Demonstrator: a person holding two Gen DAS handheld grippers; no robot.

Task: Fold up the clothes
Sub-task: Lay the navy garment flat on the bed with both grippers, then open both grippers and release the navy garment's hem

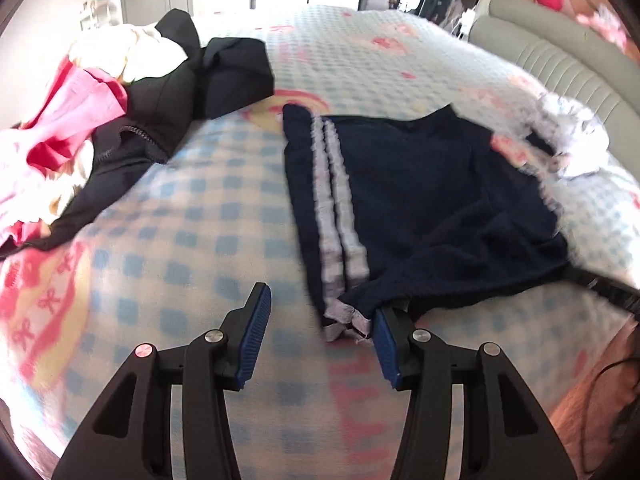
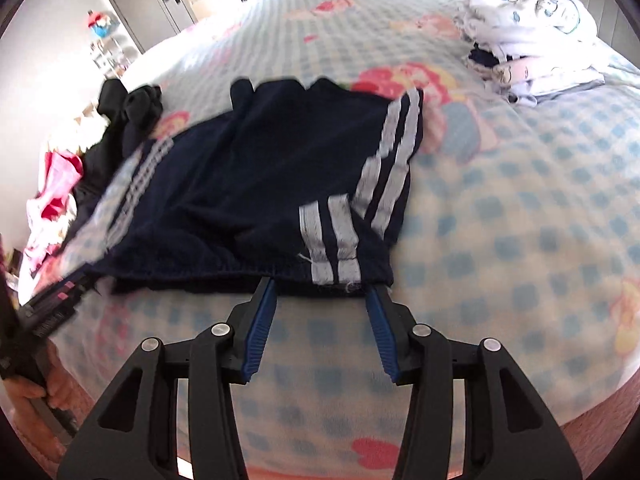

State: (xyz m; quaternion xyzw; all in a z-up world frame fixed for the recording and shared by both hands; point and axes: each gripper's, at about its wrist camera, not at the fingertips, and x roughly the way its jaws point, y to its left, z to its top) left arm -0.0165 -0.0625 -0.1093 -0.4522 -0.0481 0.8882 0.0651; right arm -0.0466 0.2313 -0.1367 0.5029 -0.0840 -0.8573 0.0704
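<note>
Navy shorts with white side stripes lie flat on the checked blanket. My left gripper is open just off the shorts' near left corner, and its right finger touches the striped hem. In the right wrist view the shorts spread ahead of me. My right gripper is open at their near edge, with the striped corner lying just past its fingertips. The left gripper's black body shows at the shorts' far left corner, held by a hand.
A heap of unfolded clothes sits at the bed's left: a pink garment and a black zip jacket. A stack of folded white printed clothes rests near the padded headboard. The bed's edge runs close in front of me.
</note>
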